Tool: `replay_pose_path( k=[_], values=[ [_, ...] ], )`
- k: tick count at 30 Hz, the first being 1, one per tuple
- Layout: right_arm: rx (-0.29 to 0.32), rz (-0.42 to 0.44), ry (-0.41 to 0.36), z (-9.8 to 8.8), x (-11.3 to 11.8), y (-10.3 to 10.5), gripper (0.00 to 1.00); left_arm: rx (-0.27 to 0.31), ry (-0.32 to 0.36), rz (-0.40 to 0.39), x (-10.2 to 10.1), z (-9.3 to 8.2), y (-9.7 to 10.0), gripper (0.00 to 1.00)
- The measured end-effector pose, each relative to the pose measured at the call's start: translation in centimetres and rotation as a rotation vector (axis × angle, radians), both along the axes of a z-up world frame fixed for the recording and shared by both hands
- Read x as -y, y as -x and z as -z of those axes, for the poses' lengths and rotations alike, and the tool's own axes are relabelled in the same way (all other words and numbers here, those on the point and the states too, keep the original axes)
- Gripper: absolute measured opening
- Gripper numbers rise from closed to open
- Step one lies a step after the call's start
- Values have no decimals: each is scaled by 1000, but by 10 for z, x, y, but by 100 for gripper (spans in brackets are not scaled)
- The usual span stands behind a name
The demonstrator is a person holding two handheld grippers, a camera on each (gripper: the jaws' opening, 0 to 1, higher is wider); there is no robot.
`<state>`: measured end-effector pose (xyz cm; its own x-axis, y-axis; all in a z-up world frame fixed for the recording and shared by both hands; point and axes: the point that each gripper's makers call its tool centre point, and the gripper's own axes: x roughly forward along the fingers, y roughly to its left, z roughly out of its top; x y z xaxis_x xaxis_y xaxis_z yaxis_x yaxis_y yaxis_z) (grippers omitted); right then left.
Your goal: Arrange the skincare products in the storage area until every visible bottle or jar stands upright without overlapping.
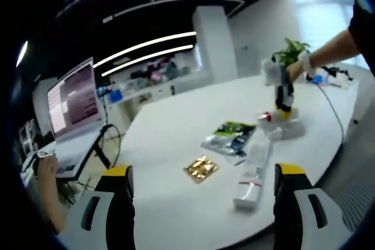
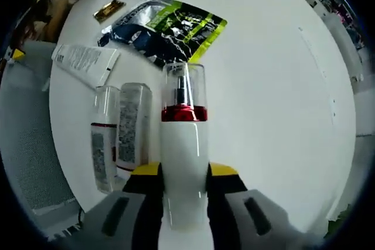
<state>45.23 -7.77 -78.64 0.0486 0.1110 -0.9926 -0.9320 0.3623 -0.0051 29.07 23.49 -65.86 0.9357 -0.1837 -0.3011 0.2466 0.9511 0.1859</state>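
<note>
right claw: clamped on white pump bottle, red band, clear cap
left claw: wide, nothing held, over bench
two bottles: lying flat, touching, just beside the held one
tube: flat, near sachet

Grey fingers with yellow-capped black tips

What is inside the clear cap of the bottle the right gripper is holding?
Inside the clear cap a dark pump nozzle shows above a red collar. The white bottle is opaque, so its contents are hidden.
</note>
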Motion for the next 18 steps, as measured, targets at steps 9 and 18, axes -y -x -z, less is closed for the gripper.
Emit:
replay_pose_path(
  k=[9, 18],
  values=[
    [-118, 245, -155, -3, -1, 3, 26, -12, -11, -2, 0, 2, 1, 97],
    [-227, 583, -457, -11, -3, 6, 26, -9, -21, -11, -1, -1, 0, 97]
  ],
)
